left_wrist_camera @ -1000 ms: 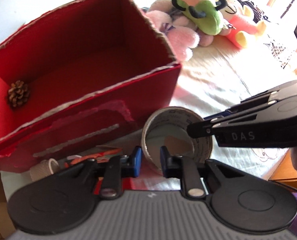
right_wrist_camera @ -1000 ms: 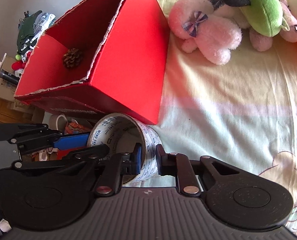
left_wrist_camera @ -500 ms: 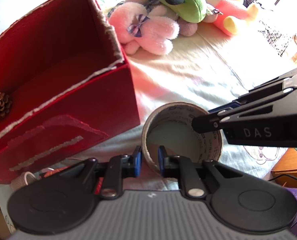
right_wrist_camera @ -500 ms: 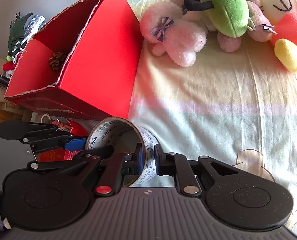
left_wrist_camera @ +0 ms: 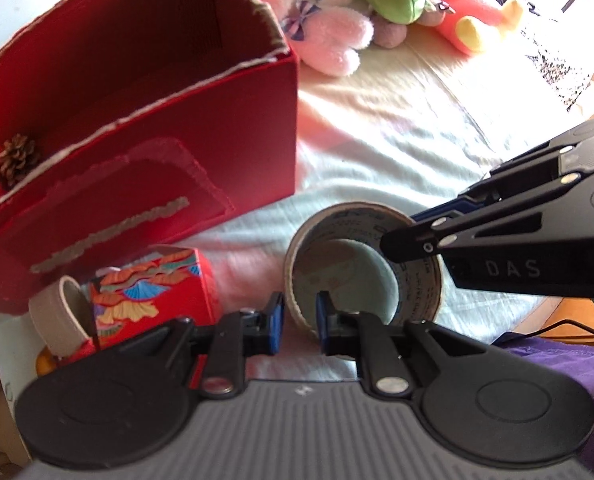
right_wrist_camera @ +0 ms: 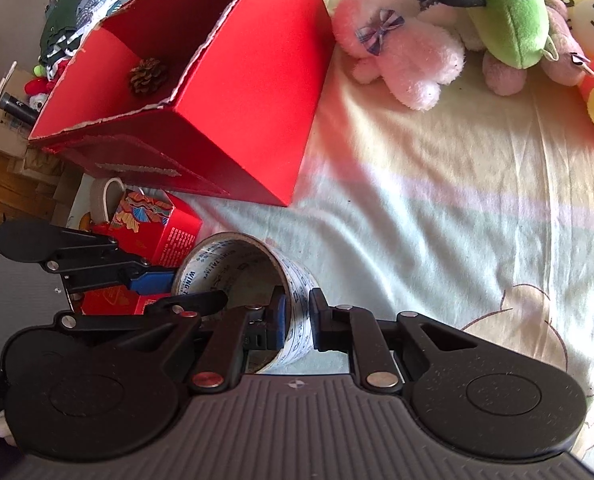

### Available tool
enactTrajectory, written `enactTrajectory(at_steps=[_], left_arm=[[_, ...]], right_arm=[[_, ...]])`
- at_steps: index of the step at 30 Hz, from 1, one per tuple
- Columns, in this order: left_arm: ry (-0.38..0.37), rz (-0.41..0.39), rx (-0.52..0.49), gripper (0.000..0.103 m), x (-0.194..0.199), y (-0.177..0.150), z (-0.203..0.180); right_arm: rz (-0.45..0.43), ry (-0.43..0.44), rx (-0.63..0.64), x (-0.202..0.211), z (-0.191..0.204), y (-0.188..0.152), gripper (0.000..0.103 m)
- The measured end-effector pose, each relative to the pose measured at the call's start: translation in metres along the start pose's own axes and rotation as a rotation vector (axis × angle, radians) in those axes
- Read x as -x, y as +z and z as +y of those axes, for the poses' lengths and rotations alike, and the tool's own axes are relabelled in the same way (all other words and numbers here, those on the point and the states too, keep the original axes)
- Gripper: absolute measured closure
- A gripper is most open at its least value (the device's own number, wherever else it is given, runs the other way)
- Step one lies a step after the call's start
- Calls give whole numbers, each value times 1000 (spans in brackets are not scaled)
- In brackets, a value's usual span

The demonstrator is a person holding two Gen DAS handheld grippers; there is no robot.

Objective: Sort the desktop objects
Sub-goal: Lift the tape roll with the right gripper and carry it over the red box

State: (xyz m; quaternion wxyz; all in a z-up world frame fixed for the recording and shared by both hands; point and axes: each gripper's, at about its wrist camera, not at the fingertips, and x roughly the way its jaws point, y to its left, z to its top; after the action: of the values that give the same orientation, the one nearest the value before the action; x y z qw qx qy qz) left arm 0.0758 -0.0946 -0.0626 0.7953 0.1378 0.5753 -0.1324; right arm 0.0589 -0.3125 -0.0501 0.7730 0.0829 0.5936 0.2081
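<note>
Clamped on opposite walls of the tape roll (left_wrist_camera: 363, 272), both tools: left gripper (left_wrist_camera: 300, 322) pinching the near rim, right gripper (right_wrist_camera: 296, 316) pinching the printed wall. Roll tipped on its side over the pale cloth (right_wrist_camera: 437, 220). Just beyond, patterned red packet (left_wrist_camera: 153, 292) and small tape ring (left_wrist_camera: 59, 314). Farther back, open red box (left_wrist_camera: 145, 128) holding a pinecone (left_wrist_camera: 16, 156). Beyond that, plush toys (right_wrist_camera: 409, 52).

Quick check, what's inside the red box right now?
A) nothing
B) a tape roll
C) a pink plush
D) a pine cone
D: a pine cone lies in the far corner of the red box, alone; the tape roll is outside it, pinched on its wall by both the left claw and the right claw.
</note>
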Motion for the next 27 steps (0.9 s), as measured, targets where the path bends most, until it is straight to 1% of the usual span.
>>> enactTrajectory(at_steps=[1, 4, 8, 9, 10, 11, 12, 13, 14, 15, 17, 20, 21, 23, 25, 27], left_arm=[[1, -8, 0, 89, 4, -1, 0], [-4, -52, -10, 89, 19, -1, 2], [-21, -132, -19, 88, 56, 5, 6], [-22, -158, -22, 88, 66, 7, 6], [-22, -185, -26, 88, 76, 9, 7], [-23, -210, -31, 87, 86, 12, 8], [-24, -236, -35, 87, 95, 15, 10], [-30, -261, -38, 87, 104, 18, 13], [-45, -271, -35, 87, 113, 22, 18], [-41, -296, -33, 87, 121, 26, 23], [-28, -335, -36, 87, 134, 33, 32], [0, -372, -41, 86, 150, 46, 44], [6, -377, -40, 86, 150, 50, 50], [16, -364, -25, 86, 145, 62, 66], [40, -351, -12, 87, 135, 71, 84], [69, -321, -4, 87, 120, 82, 102]], right_arm=[[1, -1, 6, 4, 9, 3, 90], [-5, 6, 30, 13, 8, 6, 90], [-44, -2, 88, 41, 14, 16, 90], [-58, -6, 100, 38, 29, 18, 90], [-72, -9, 113, 48, 30, 20, 90], [-91, -11, 125, 58, 34, 22, 90], [-114, -14, 136, 57, 50, 30, 90], [-137, -17, 149, 60, 56, 34, 90], [-165, -21, 165, 56, 74, 42, 89], [-188, -22, 175, 50, 88, 47, 89], [-240, -21, 194, 61, 92, 58, 89], [-289, -29, 232, 62, 110, 81, 89], [-301, -30, 251, 62, 114, 87, 89], [-308, -24, 265, 57, 119, 101, 89], [-304, -14, 247, 44, 121, 115, 90], [-299, -6, 217, 28, 123, 130, 90]])
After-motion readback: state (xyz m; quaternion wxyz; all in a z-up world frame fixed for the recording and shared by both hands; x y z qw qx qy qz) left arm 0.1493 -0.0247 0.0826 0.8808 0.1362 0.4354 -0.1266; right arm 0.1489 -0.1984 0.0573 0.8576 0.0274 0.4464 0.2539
